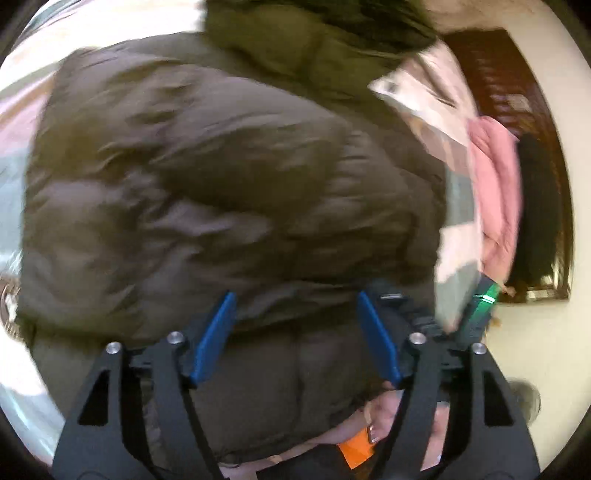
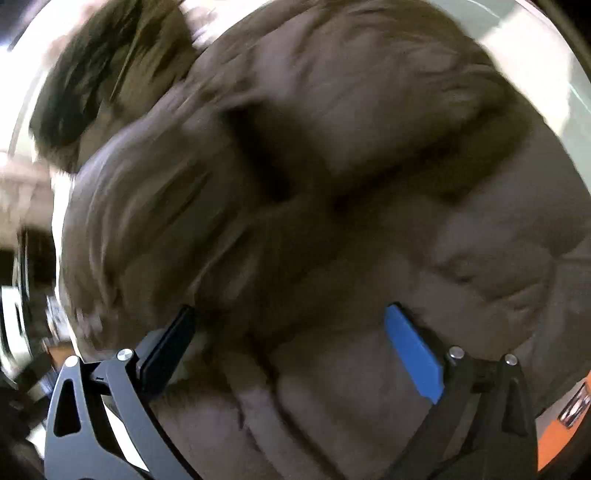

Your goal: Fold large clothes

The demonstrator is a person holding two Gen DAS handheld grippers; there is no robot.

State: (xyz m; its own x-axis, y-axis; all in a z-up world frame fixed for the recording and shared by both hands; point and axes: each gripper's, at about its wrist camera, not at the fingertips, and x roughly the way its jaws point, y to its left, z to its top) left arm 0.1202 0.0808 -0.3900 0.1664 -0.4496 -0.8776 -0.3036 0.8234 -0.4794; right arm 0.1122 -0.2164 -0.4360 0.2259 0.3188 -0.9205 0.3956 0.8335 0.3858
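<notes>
A large brown puffer jacket [image 1: 221,177] with a dark fur-trimmed hood [image 1: 317,33] fills the left wrist view and is blurred by motion. My left gripper [image 1: 297,299] is open, its blue pads spread wide with a padded fold of the jacket between them. In the right wrist view the same jacket [image 2: 332,147] fills the frame, its hood [image 2: 103,66] at upper left. My right gripper [image 2: 291,314] is open too, jaws wide with jacket padding bulging between them. I cannot tell whether either pad presses the fabric.
A pink garment [image 1: 495,184] and a dark garment [image 1: 539,206] hang by a brown wooden door [image 1: 517,74] at the right. A pale patterned cloth [image 1: 432,92] lies beside the jacket. The right gripper's green light [image 1: 487,297] shows at the right.
</notes>
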